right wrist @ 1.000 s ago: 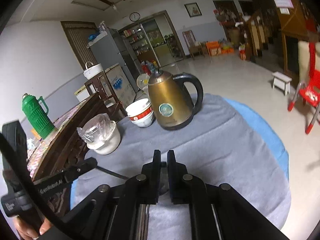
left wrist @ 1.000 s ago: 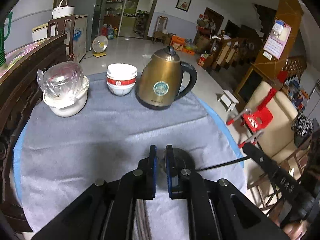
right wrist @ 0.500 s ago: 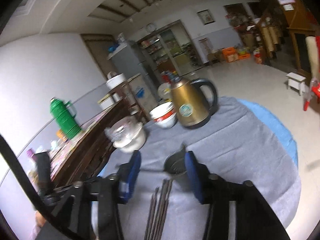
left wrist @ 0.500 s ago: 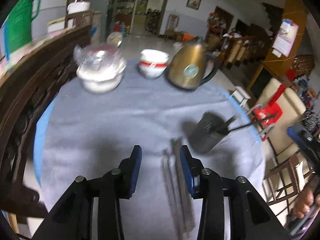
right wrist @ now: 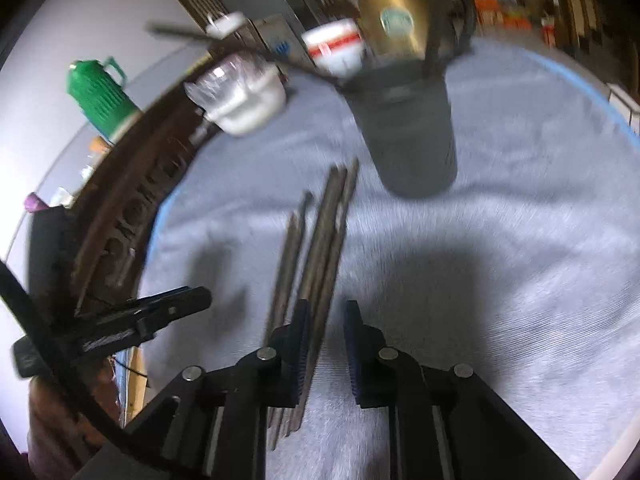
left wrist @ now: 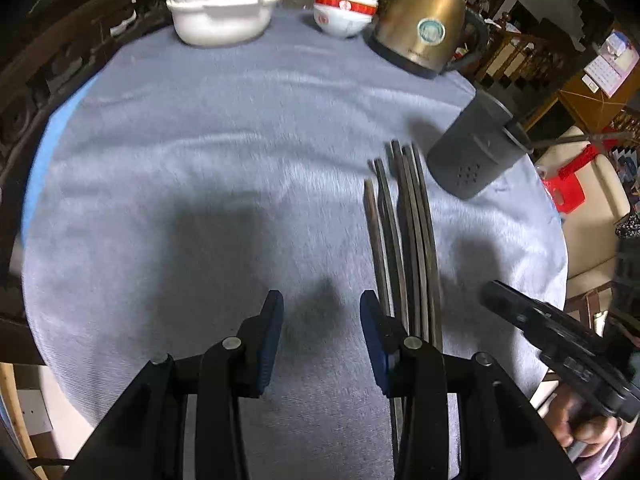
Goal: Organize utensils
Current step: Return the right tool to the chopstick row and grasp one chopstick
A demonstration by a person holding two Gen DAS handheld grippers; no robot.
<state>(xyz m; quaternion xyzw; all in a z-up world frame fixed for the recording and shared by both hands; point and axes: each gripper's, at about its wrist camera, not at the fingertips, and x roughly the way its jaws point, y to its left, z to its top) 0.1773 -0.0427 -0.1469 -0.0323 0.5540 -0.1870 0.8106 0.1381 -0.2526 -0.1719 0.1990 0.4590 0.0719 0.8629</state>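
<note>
Several dark chopsticks (left wrist: 404, 232) lie side by side on the grey cloth, also seen in the right wrist view (right wrist: 320, 240). A dark grey utensil holder (left wrist: 476, 148) stands just beyond them with two utensils sticking out; in the right wrist view (right wrist: 408, 128) it looks blurred. My left gripper (left wrist: 320, 320) is open and empty, low over the cloth, just left of the chopsticks. My right gripper (right wrist: 326, 340) is open and low, with the near ends of some chopsticks between and beside its fingers.
A gold kettle (left wrist: 424, 28), stacked white and red bowls (left wrist: 344, 8) and a white pot under plastic wrap (left wrist: 224, 8) stand at the far side. A dark carved wooden rail (left wrist: 48, 68) borders the left. The table edge (left wrist: 556, 240) drops off at right.
Both grippers opened from shut, drew back and tilted down toward the cloth. The chopsticks and holder came into view. The right gripper has narrowed somewhat around the chopstick ends.
</note>
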